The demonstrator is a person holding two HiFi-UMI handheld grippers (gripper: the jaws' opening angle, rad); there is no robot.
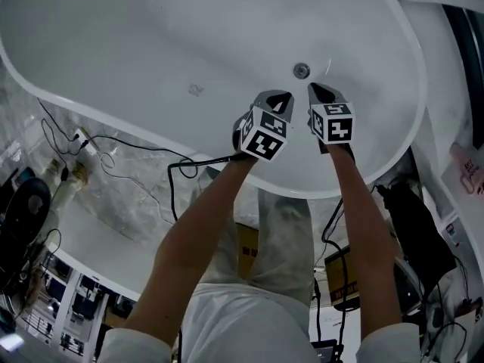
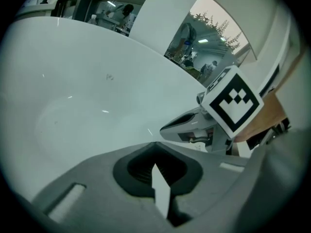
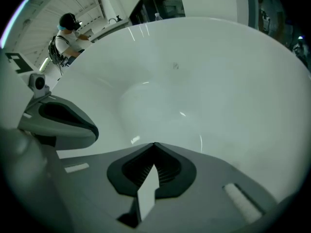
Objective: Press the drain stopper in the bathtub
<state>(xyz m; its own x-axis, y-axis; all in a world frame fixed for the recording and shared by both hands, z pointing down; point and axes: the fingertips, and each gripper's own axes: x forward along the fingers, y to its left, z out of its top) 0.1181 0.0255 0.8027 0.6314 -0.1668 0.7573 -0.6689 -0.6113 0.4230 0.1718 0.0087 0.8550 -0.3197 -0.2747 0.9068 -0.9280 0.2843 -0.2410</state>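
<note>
The white oval bathtub [image 1: 113,59] fills the top of the head view. Its round metal drain stopper [image 1: 301,70] sits in the tub floor, just beyond both grippers. My left gripper [image 1: 281,97] hangs over the near tub wall, shut, its tip a little below and left of the stopper. My right gripper [image 1: 318,91] is beside it, also shut, its tip just below and right of the stopper. Neither touches it. In the left gripper view the shut jaws [image 2: 155,143] face bare tub wall, with the right gripper [image 2: 192,125] alongside. The right gripper view shows its shut jaws [image 3: 154,144] and the left gripper [image 3: 63,123]; the stopper is hidden there.
The tub's near rim [image 1: 302,191] curves under my forearms. Black cables [image 1: 178,169] and a power strip [image 1: 83,141] lie on the marble floor at left. A cardboard box [image 1: 246,249] stands below the rim. A person [image 3: 65,35] stands in the background.
</note>
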